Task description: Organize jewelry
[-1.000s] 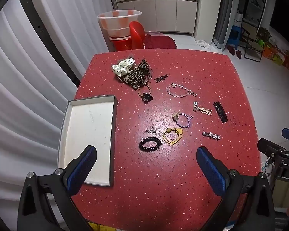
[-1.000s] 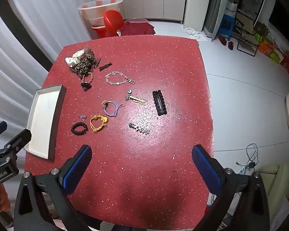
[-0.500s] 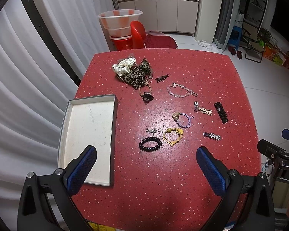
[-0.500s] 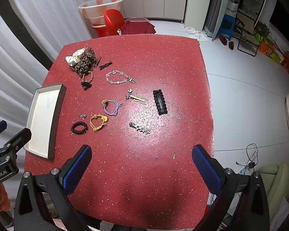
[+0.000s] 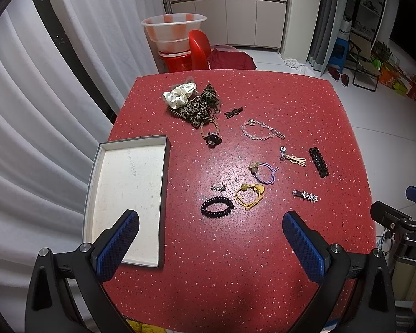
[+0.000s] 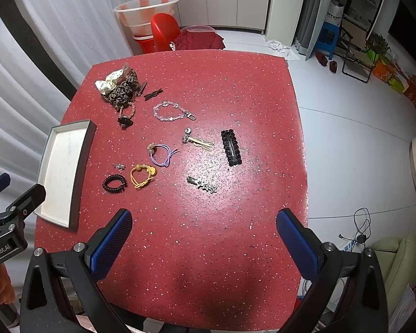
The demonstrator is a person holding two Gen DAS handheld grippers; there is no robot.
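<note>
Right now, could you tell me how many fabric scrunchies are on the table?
3 visible, bunched at the table's far left corner: a cream dotted scrunchie and two leopard-print scrunchies beside it. More may be hidden underneath.

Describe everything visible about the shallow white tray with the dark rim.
The shallow white tray with the dark rim is rectangular, with low walls and a pale, faintly scuffed floor. It looks like card or plastic. It holds nothing and lies flat at the red speckled table's left edge, apart from the jewelry. Nothing visibly touches it; one left gripper finger overlaps its near end in view.
</note>
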